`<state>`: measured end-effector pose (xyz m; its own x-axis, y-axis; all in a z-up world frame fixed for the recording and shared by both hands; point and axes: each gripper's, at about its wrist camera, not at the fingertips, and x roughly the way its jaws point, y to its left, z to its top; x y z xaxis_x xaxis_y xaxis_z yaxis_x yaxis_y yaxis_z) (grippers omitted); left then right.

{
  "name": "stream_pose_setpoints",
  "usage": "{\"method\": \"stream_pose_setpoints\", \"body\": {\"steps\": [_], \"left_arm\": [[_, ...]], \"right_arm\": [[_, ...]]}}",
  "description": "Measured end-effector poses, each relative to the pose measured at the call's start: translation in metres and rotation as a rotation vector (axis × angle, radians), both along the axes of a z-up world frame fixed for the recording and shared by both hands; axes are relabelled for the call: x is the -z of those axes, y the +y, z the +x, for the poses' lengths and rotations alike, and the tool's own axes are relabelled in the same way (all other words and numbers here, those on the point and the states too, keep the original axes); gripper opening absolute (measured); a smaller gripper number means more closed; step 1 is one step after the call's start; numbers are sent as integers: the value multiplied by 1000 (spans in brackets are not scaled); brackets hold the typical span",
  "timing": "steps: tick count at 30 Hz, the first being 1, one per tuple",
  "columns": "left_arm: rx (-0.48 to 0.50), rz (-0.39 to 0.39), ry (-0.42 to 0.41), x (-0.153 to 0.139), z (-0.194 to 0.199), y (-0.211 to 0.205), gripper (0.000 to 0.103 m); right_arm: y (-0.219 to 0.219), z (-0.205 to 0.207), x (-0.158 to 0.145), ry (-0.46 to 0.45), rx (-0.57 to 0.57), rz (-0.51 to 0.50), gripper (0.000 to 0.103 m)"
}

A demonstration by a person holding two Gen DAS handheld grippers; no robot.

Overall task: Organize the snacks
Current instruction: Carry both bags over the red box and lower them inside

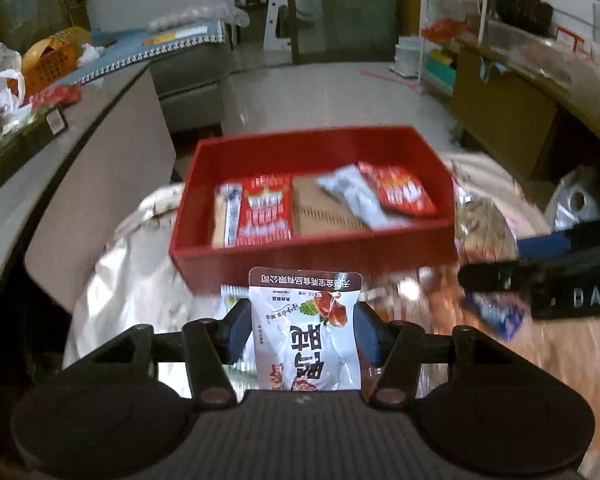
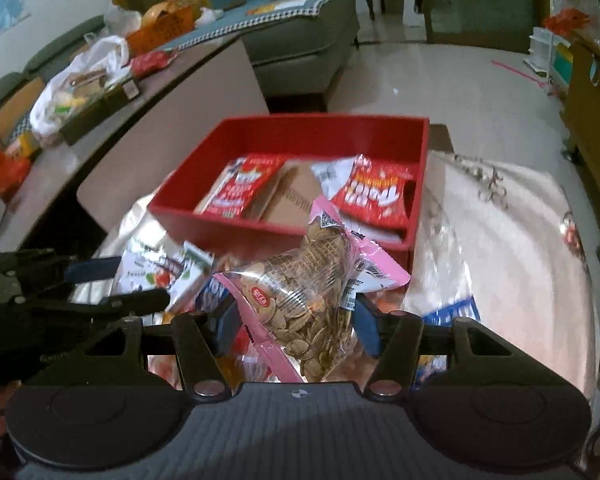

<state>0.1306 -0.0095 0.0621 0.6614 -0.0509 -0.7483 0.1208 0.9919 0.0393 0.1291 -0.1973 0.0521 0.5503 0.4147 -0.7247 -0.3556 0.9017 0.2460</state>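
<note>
- Table (image 2: 500, 240) w/ pale glossy flowered cloth took up most of both views; red box sat at its far side, loose snacks heaped nearer the cameras.
- Red box (image 1: 312, 254): open-topped, rectangular, long axis running left-right across both views. Bare cardboard floor showed mid-box. Inside lay red packets (image 2: 240, 190) at left and right, plus a grey-white wrapper (image 1: 354, 194) tilted against the right-hand one (blurred, print unreadable).
- Seed bag (image 2: 312, 300): clear film w/ pink edges, full of striped seeds, long axis running up and away toward the box, far end overlapping the box's near wall in the right wrist view. Right gripper (image 2: 296, 330) was clamped on it, blue pads pressing both sides, jaws partly apart around its width.
- White pouch (image 1: 306, 332): white w/ brown top band, red-brown food picture, big dark characters reading upside down. It stood upright between the pads, long axis pointing away toward the box, just short of its near wall. Left gripper (image 1: 302, 334) gripped it at both edges, jaws narrowly apart.
- Only the left wrist view showed the pouch's printed face clearly; the right wrist view caught it edge-on at far left and alone showed the seed bag's contents sharply.
- Small blue-and-white packet (image 1: 496, 314) lay on the heap under the right gripper's fingers (left view only).
</note>
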Motion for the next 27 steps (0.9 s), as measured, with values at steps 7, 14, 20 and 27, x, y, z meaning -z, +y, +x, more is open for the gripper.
{"method": "stream_pose_setpoints", "body": {"steps": [7, 14, 20, 27], "left_arm": [[-48, 8, -47, -5, 39, 0, 49], [-81, 58, -98, -4, 76, -1, 49], [-102, 68, -103, 2, 102, 2, 49], [-110, 78, -108, 10, 124, -1, 49]], "right_arm": [[8, 28, -14, -45, 21, 23, 65], [18, 66, -18, -88, 52, 33, 65], [23, 94, -6, -82, 69, 34, 65], [29, 111, 8, -81, 73, 23, 65]]}}
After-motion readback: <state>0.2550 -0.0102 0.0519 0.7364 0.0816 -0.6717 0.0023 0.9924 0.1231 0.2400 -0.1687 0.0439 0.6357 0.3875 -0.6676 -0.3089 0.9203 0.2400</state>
